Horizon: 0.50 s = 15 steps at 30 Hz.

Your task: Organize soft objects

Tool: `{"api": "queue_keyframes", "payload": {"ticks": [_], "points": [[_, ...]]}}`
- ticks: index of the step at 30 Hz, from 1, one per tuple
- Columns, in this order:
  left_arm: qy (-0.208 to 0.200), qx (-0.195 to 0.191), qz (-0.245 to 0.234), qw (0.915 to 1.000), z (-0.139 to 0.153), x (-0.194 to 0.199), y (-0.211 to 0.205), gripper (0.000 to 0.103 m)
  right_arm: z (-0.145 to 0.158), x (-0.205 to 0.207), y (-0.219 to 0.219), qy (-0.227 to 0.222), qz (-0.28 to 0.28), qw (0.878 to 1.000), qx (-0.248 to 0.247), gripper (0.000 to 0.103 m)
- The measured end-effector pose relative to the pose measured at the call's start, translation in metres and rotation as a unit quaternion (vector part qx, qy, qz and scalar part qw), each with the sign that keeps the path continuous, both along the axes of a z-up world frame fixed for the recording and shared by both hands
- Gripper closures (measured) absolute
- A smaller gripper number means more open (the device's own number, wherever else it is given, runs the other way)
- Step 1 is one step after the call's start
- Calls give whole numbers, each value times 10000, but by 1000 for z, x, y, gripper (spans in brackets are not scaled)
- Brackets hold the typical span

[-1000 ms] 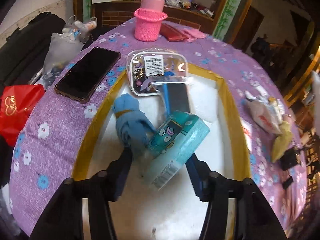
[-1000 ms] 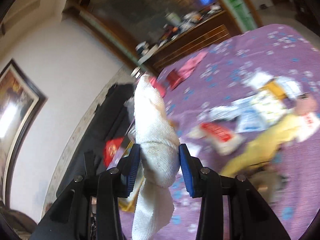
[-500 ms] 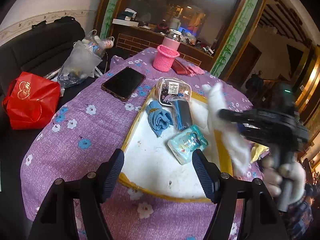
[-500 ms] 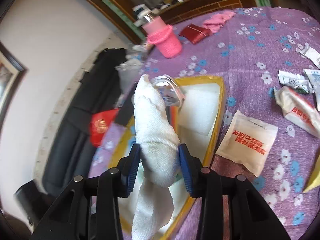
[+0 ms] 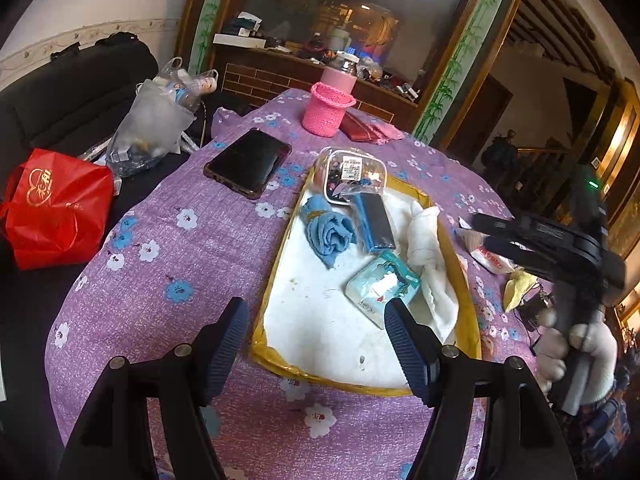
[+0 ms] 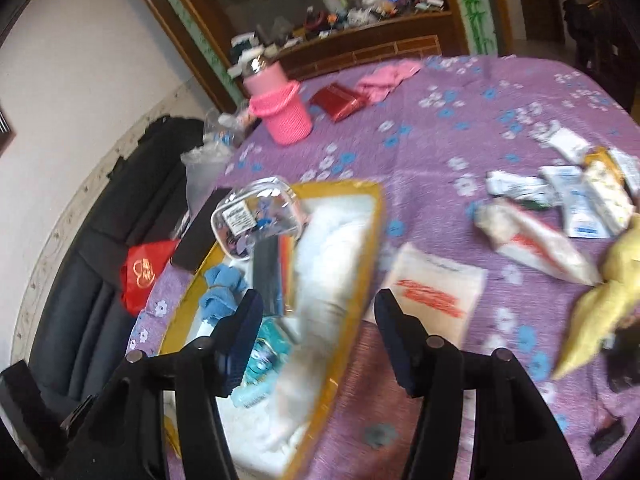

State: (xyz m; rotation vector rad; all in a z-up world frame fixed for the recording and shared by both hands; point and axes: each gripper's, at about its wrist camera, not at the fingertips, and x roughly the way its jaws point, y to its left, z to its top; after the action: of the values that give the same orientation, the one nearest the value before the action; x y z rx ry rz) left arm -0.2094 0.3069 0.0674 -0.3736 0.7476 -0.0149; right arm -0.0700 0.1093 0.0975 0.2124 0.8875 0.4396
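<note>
A white towel (image 5: 426, 248) lies along the right side of the yellow-rimmed white tray (image 5: 276, 256); it also shows blurred in the right wrist view (image 6: 328, 276). In the tray are a rolled blue cloth (image 5: 330, 232), a teal tissue pack (image 5: 382, 286), a dark blue case (image 5: 376, 222) and a clear pouch (image 5: 352, 172). My left gripper (image 5: 316, 336) is open and empty above the tray's near edge. My right gripper (image 6: 318, 334) is open and empty above the towel; it shows at the right of the left wrist view (image 5: 492, 234).
A purple flowered cloth (image 5: 180, 264) covers the round table. A black phone (image 5: 248, 162) and pink basket (image 5: 328, 110) lie behind the tray. A yellow cloth (image 6: 600, 292), paper packets (image 6: 436, 288) and sachets (image 6: 576, 200) lie right of it. A red bag (image 5: 56, 204) sits on the dark sofa.
My right gripper opened and let go of the white towel, which now lies in the tray. My left gripper pulled back and up from the tissue pack.
</note>
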Motion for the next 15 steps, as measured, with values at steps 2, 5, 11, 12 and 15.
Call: {"api": "queue_keyframes", "payload": {"ticks": [2, 5, 11, 12, 15], "points": [[5, 40, -33, 10000, 2, 0, -3, 29, 9, -11, -19, -252, -127, 9996, -76, 46], [-47, 123, -64, 9999, 8, -3, -9, 29, 23, -28, -49, -610, -305, 9976, -124, 44], [-168, 437, -95, 9989, 19, -6, -45, 18, 37, -54, -122, -903, -884, 9920, 82, 40], [-213, 498, -115, 9985, 22, -6, -57, 12, 38, -59, -137, -954, -973, 9907, 65, 39], [-435, 457, -305, 9975, 30, -7, -88, 8, 44, -75, -173, -1185, -1194, 9857, -92, 35]]}}
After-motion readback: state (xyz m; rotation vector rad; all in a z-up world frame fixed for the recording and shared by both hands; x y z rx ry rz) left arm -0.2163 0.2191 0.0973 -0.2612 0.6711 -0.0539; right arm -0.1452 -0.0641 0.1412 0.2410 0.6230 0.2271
